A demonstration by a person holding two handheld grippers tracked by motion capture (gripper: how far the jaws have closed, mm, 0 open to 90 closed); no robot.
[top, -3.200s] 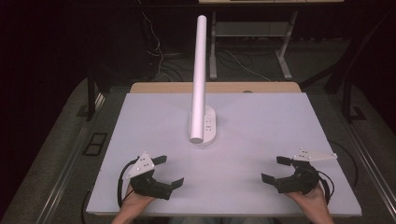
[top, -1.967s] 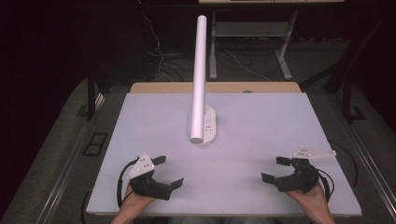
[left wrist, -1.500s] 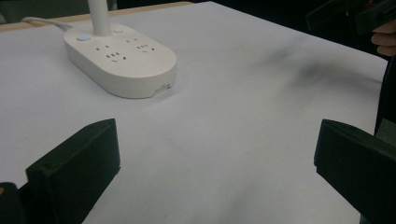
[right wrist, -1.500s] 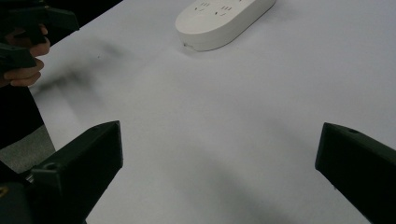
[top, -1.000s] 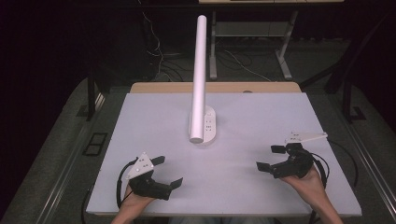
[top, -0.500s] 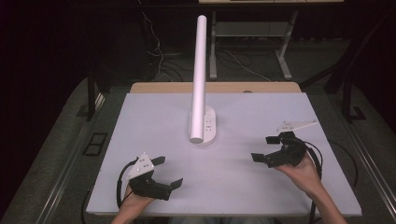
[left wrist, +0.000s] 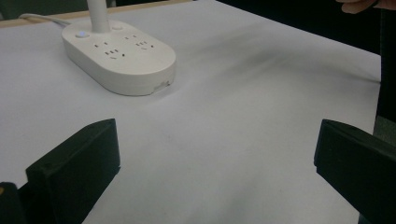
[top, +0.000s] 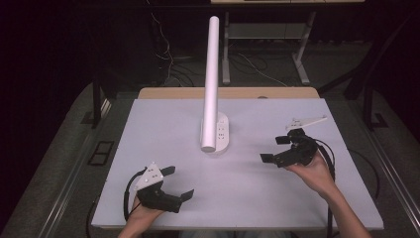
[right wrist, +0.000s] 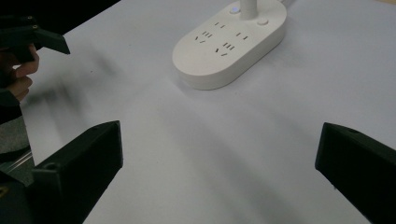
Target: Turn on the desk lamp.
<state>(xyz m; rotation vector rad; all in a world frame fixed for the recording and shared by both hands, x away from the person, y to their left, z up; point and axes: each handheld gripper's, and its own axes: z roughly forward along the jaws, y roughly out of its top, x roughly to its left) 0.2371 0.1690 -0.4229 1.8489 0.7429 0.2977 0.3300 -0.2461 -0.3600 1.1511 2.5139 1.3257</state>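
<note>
Item one: the white rectangular worktop (top: 148,129), the largest thing I see. Item two: a white oval power strip (top: 221,133) with a tall white tube rising from it, standing at the worktop's centre, toward the far edge. Item three: my right gripper (top: 277,149), fingers spread wide and holding nothing, raised over the worktop right of the strip, pointing at it, well apart. Item four: my left gripper (top: 177,182), fingers likewise wide apart and empty, near the front edge, left of centre.
</note>
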